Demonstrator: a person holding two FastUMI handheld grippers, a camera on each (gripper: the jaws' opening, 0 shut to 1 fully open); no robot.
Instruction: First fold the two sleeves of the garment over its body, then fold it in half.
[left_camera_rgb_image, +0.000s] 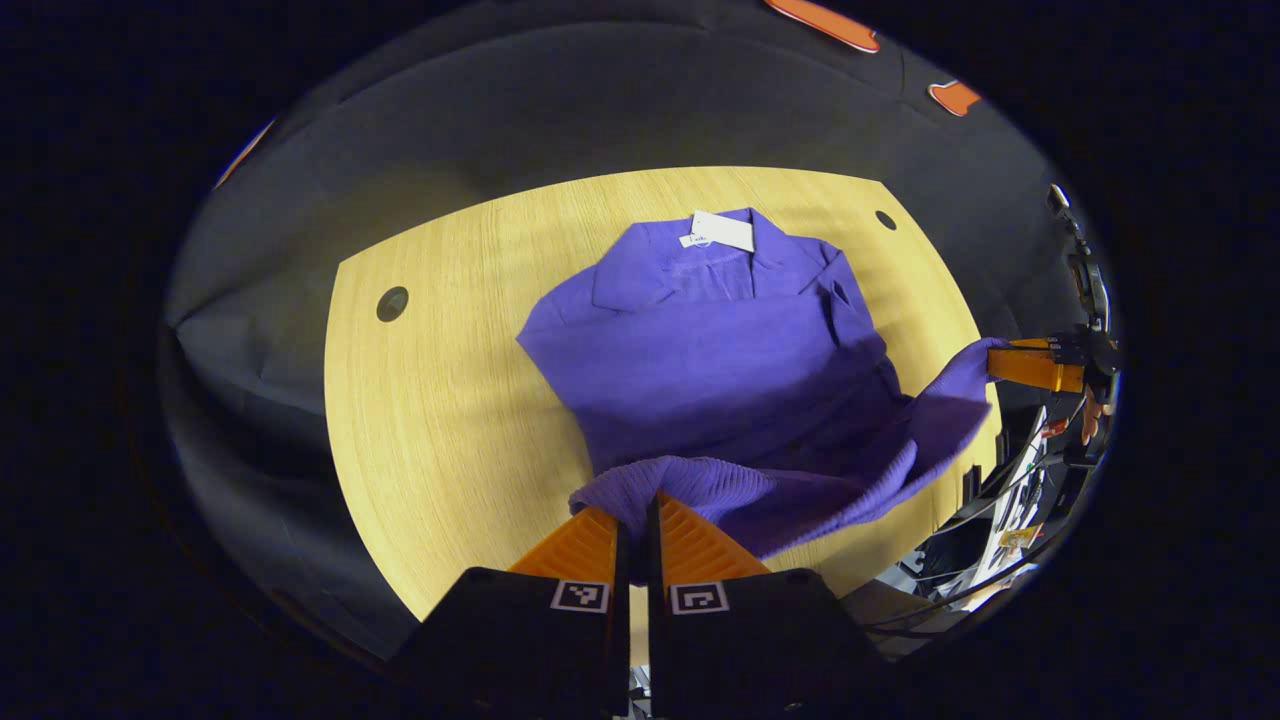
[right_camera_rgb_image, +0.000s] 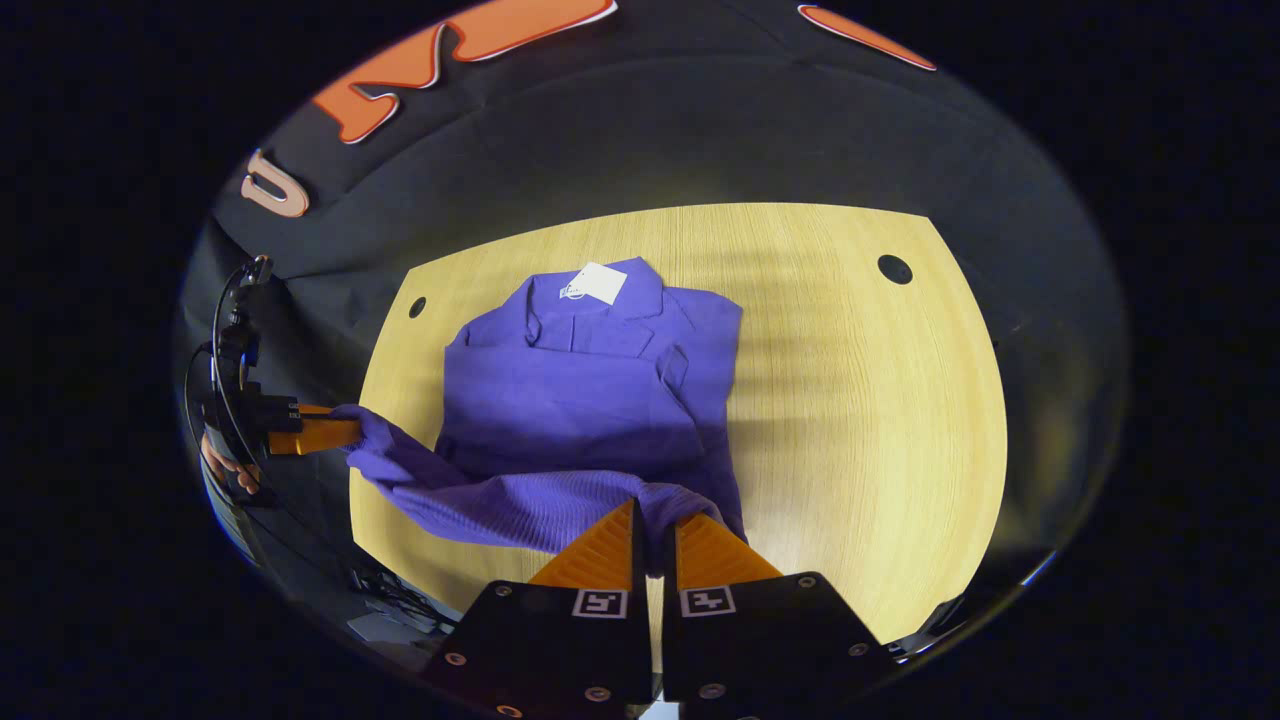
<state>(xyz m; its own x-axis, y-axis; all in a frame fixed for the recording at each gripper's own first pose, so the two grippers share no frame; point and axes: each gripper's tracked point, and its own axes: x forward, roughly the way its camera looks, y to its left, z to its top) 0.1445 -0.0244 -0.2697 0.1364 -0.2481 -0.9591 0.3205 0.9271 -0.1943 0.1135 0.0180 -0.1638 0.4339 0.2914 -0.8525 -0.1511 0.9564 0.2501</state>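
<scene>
I see the wooden table (left_camera_rgb_image: 430, 420) spreading across both views, pale and round-edged, with a dark cable hole (left_camera_rgb_image: 392, 303) near its far left corner in the left gripper view and another hole (right_camera_rgb_image: 894, 268) at the far right in the right gripper view. On it lies the purple knitted cardigan (left_camera_rgb_image: 700, 350), collar away from me, sleeves already folded over the body, with its ribbed hem (left_camera_rgb_image: 690, 480) lifted off the wood and stretched between my two tools. My left gripper (left_camera_rgb_image: 634, 505) is clamped on one corner of that hem, both fingers pressed together with the knit bunched between them. My right gripper (right_camera_rgb_image: 654, 512) is likewise clenched on the other hem corner; in the left gripper view it shows at the far right edge (left_camera_rgb_image: 1010, 362), pulling the fabric taut past the table's rim, with the hand (left_camera_rgb_image: 1092, 418) behind it. A white paper tag (left_camera_rgb_image: 722, 230) rests at the collar.
</scene>
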